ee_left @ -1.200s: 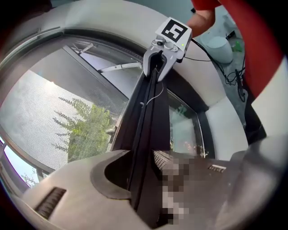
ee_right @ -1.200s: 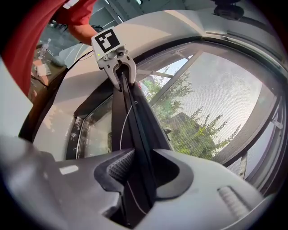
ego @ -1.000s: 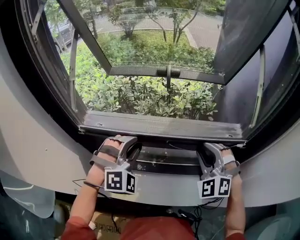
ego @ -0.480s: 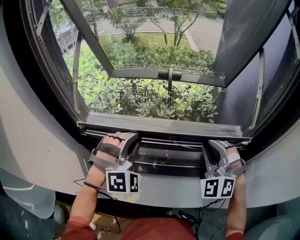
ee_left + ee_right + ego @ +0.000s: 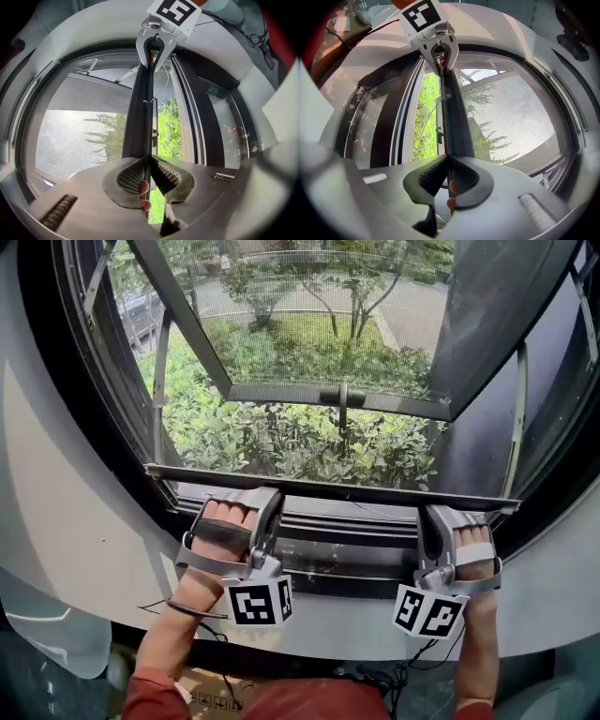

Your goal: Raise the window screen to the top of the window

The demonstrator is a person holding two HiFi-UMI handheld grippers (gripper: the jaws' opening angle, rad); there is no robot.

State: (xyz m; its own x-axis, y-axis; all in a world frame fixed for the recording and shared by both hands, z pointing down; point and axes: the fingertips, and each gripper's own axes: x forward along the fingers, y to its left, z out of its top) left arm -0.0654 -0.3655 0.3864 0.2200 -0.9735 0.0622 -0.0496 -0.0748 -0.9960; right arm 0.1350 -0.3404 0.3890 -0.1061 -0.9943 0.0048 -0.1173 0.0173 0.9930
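Two grippers, one screen, one window opening. Screen: bottom bar [image 5: 375, 491] dark and thin, running the full width of the opening, low down, just above the sill track [image 5: 356, 545] w/ only a narrow gap between them, so far short of the window top. Mesh [image 5: 79, 136] fine and grey, stretched from the bar's far side; tree shapes show through it. L gripper [image 5: 146, 174]: on the bar's left part, pointing level into the window. Its jaws have just been closing and are now clamped on the bar's thin edge, one ribbed pad on either face. L hand [image 5: 220, 535] is strapped in behind it, and the L cube [image 5: 261, 603] w/ square markers sits at the near end. R gripper [image 5: 448, 178]: on the bar's right part, well apart from the L. Its jaws have also just been closing and are now pinched on the same bar edge. R hand [image 5: 473, 554] is behind it, R cube [image 5: 427, 612] at the near end. Each gripper view looks along the bar to the other gripper at its far end. Outer sash [image 5: 281, 393]: swung outward beyond the screen, handle [image 5: 343, 409] at the middle of its bottom rail. Shrubs [image 5: 281, 442]: green, dense, outside below the sash. Wall [image 5: 84, 549]: white, curving round the dark frame on both sides and under the track.
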